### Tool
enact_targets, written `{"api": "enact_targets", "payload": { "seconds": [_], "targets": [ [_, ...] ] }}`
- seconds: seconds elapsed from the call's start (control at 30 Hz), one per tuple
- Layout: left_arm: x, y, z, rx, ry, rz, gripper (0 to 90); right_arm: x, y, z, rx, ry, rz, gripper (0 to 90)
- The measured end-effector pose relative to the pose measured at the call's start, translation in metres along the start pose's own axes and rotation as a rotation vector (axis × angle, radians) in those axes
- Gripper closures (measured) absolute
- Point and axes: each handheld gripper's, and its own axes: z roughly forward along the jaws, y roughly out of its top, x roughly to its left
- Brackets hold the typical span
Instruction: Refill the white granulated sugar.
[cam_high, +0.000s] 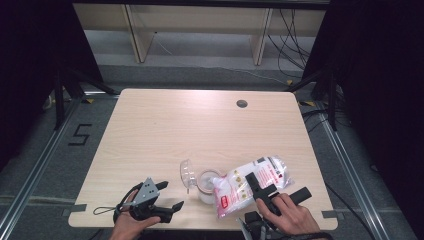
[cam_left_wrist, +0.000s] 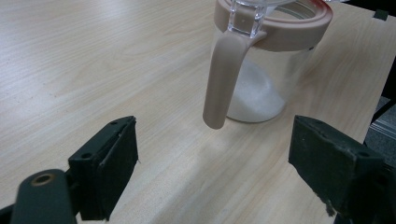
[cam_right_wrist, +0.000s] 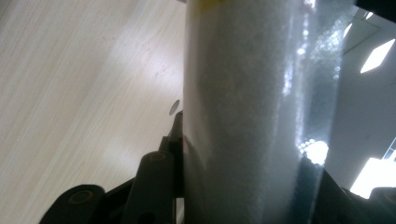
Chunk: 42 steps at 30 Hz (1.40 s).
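A clear jar (cam_high: 206, 186) with a beige rim stands near the table's front edge, its clear lid (cam_high: 187, 173) flipped open to the left. White granules lie in its bottom (cam_left_wrist: 257, 100), and a beige handle (cam_left_wrist: 224, 79) hangs down its side. My right gripper (cam_high: 277, 186) is shut on a clear bag of white granules (cam_high: 235, 192) with red print, tilted with its mouth over the jar. The bag (cam_right_wrist: 243, 93) stands pressed between the right gripper's (cam_right_wrist: 247, 154) jaws. My left gripper (cam_high: 171, 195) rests left of the jar, open and empty (cam_left_wrist: 215, 135), facing the handle.
The wooden table (cam_high: 175, 130) has a round cable hole (cam_high: 242, 103) at the back right. Beyond the far edge are grey floor, wooden furniture legs and cables. Black curtains hang on both sides.
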Motion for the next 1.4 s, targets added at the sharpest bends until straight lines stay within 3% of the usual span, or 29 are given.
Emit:
{"api": "enact_targets", "payload": {
  "seconds": [0.03, 0.07, 0.1, 0.13, 0.17, 0.2, 0.23, 0.3, 0.33, 0.37, 0.4, 0.43, 0.47, 0.53, 0.57, 0.6, 0.63, 0.77, 1.0, 1.03, 1.1, 1.17, 1.2, 1.27, 1.3, 1.33, 1.4],
  "targets": [
    [-0.0012, -0.0007, 0.0004, -0.001, 0.001, -0.026, 15.4, -0.0013, 0.0006, 0.0010, -0.001, 0.001, -0.010, 68.5],
    [-0.0012, -0.0007, 0.0004, -0.002, 0.001, -0.029, 15.4, 0.0002, 0.0021, 0.0010, 0.003, -0.002, 0.036, 68.5],
    [-0.0010, -0.0006, 0.0002, -0.003, 0.001, -0.028, 15.4, -0.0005, 0.0019, 0.0015, -0.001, 0.000, 0.034, 68.6],
    [-0.0019, -0.0005, 0.0001, -0.008, 0.004, -0.037, 15.4, -0.0026, 0.0003, 0.0022, -0.010, -0.009, -0.001, 68.7],
    [-0.0020, -0.0003, -0.0004, -0.005, 0.006, -0.034, 15.4, -0.0018, -0.0003, 0.0014, -0.006, -0.011, 0.006, 68.9],
    [-0.0020, -0.0004, 0.0000, -0.010, 0.003, -0.037, 15.4, 0.0006, 0.0002, -0.0001, 0.005, -0.002, 0.045, 68.9],
    [-0.0020, -0.0004, -0.0001, -0.009, 0.004, -0.036, 15.4, -0.0014, -0.0022, -0.0006, 0.001, -0.003, -0.001, 69.1],
    [-0.0018, -0.0006, 0.0003, -0.013, 0.000, -0.036, 15.4, 0.0030, -0.0022, -0.0029, 0.016, 0.005, 0.047, 69.2],
    [-0.0015, -0.0005, 0.0004, -0.014, -0.002, -0.031, 15.4, 0.0035, -0.0026, -0.0035, 0.018, 0.006, 0.043, 69.3],
    [-0.0015, -0.0004, 0.0003, -0.011, -0.002, -0.030, 15.4, 0.0020, -0.0037, -0.0030, 0.009, 0.003, 0.006, 69.4],
    [-0.0016, -0.0004, 0.0004, -0.011, -0.002, -0.030, 15.4, 0.0046, -0.0026, -0.0043, 0.016, 0.005, 0.041, 69.4],
    [-0.0016, -0.0005, 0.0005, -0.011, -0.001, -0.029, 15.4, 0.0051, -0.0020, -0.0045, 0.013, 0.007, 0.046, 69.4],
    [-0.0016, -0.0005, 0.0004, -0.008, -0.001, -0.027, 15.4, 0.0031, -0.0023, -0.0035, 0.004, 0.000, 0.010, 69.5],
    [-0.0017, -0.0004, 0.0004, -0.009, -0.001, -0.026, 15.4, 0.0028, -0.0010, -0.0022, -0.007, 0.002, 0.016, 69.5],
    [-0.0018, -0.0004, 0.0006, -0.011, -0.001, -0.029, 15.4, 0.0045, 0.0000, -0.0012, -0.007, 0.006, 0.056, 69.6],
    [-0.0017, -0.0004, 0.0005, -0.011, -0.002, -0.031, 15.4, 0.0042, 0.0001, 0.0001, -0.007, 0.003, 0.057, 69.7],
    [-0.0016, -0.0004, 0.0003, -0.012, -0.002, -0.032, 15.4, 0.0015, -0.0010, 0.0018, -0.010, -0.003, 0.017, 69.7],
    [-0.0011, -0.0003, -0.0002, -0.016, 0.000, -0.032, 15.4, 0.0031, -0.0031, 0.0017, -0.002, 0.006, 0.045, 70.1],
    [-0.0017, -0.0001, -0.0002, -0.010, 0.001, -0.030, 15.4, 0.0073, -0.0020, -0.0032, 0.010, 0.008, 0.052, 70.4],
    [-0.0016, -0.0003, 0.0002, -0.013, 0.000, -0.032, 15.4, 0.0035, -0.0025, -0.0026, -0.001, 0.005, 0.000, 70.4],
    [-0.0020, 0.0000, -0.0005, -0.005, 0.006, -0.028, 15.4, 0.0036, 0.0002, -0.0014, -0.015, 0.003, 0.042, 70.5],
    [-0.0017, -0.0001, -0.0005, -0.006, 0.000, -0.022, 15.4, 0.0008, 0.0000, 0.0011, -0.019, -0.003, 0.023, 70.6],
    [-0.0018, 0.0000, -0.0005, -0.008, 0.000, -0.024, 15.4, 0.0032, 0.0016, 0.0017, -0.003, 0.001, 0.064, 70.7],
    [-0.0018, 0.0001, -0.0006, -0.007, -0.001, -0.023, 15.4, 0.0030, 0.0010, 0.0023, -0.010, 0.007, 0.066, 70.8],
    [-0.0017, 0.0000, -0.0006, -0.007, 0.000, -0.023, 15.4, 0.0011, -0.0009, 0.0035, -0.023, 0.001, 0.033, 70.8],
    [-0.0018, 0.0000, -0.0005, -0.008, -0.001, -0.025, 15.4, 0.0032, -0.0028, 0.0026, -0.009, 0.000, 0.058, 70.9],
    [-0.0018, 0.0000, -0.0005, -0.008, -0.001, -0.023, 15.4, 0.0035, -0.0037, 0.0025, -0.007, 0.001, 0.052, 71.0]
  ]
}}
